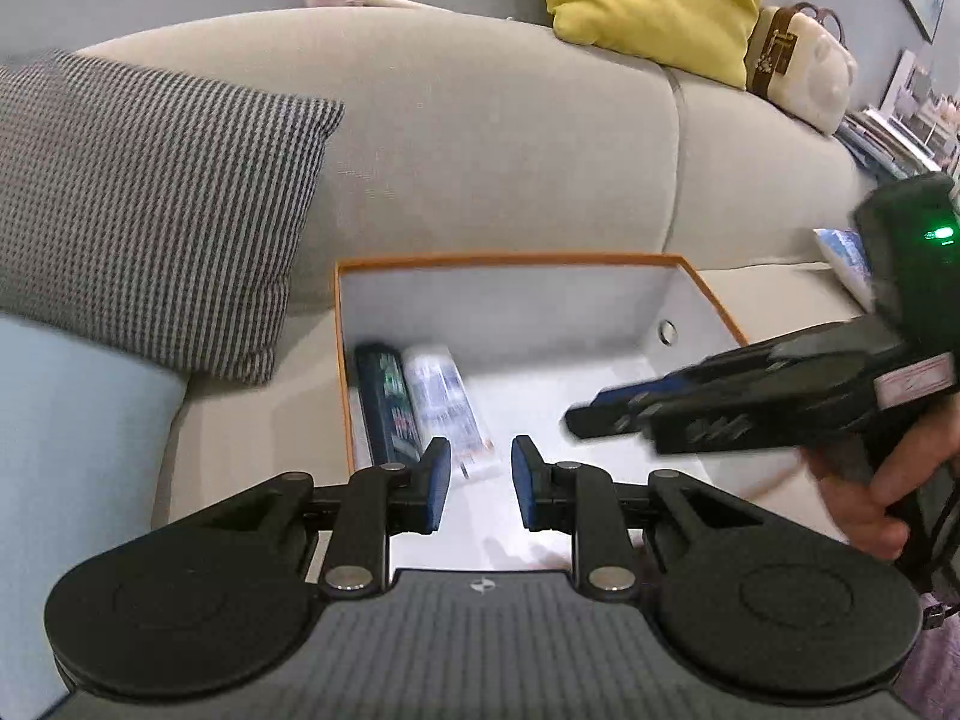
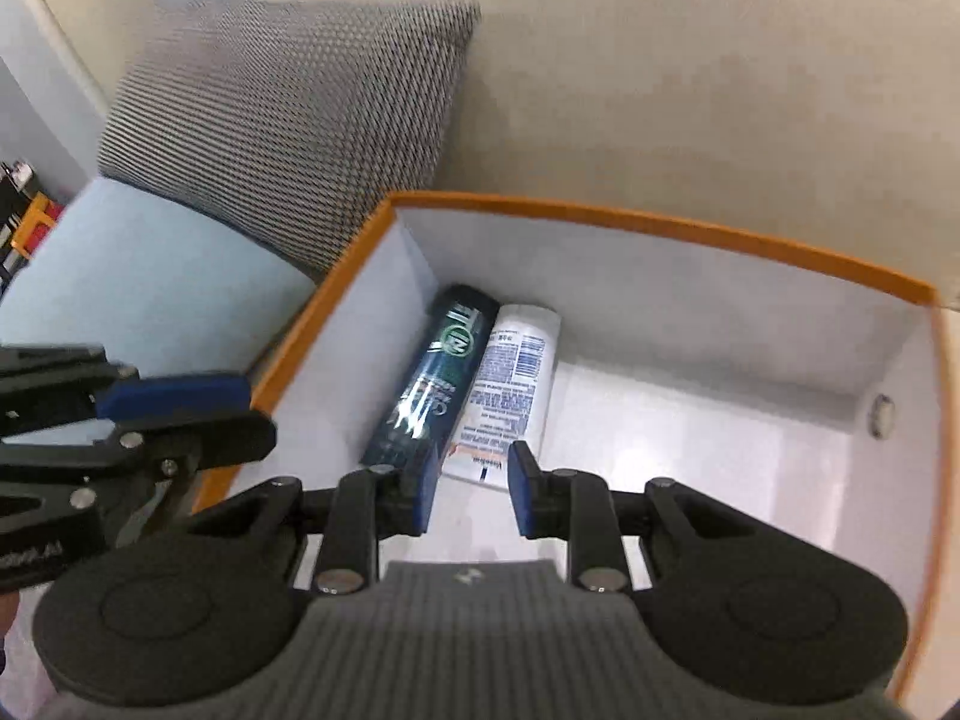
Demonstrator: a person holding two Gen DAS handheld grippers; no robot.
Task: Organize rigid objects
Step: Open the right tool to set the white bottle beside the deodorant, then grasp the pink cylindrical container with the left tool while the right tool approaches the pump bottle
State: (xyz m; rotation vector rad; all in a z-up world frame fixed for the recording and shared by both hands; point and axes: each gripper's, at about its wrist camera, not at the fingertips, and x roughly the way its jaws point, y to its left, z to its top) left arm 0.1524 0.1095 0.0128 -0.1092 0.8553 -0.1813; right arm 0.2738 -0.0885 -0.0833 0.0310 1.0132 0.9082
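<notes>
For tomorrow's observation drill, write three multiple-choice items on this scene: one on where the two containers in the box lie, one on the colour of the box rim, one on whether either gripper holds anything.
1. The dark can and white tube lie
A. along the box's left wall
B. on the sofa
C. on the striped cushion

2. The box rim is
A. blue
B. orange
C. green

3. The left gripper and right gripper are
A. both gripping cans
B. both empty
C. one holding the tube

Answers: A, both lie side by side there; B, orange edging shows; B, nothing sits between either pair of pads.

two bottles [image 2: 474, 390], one box [image 2: 660, 222], three cushions [image 1: 144, 204]
</notes>
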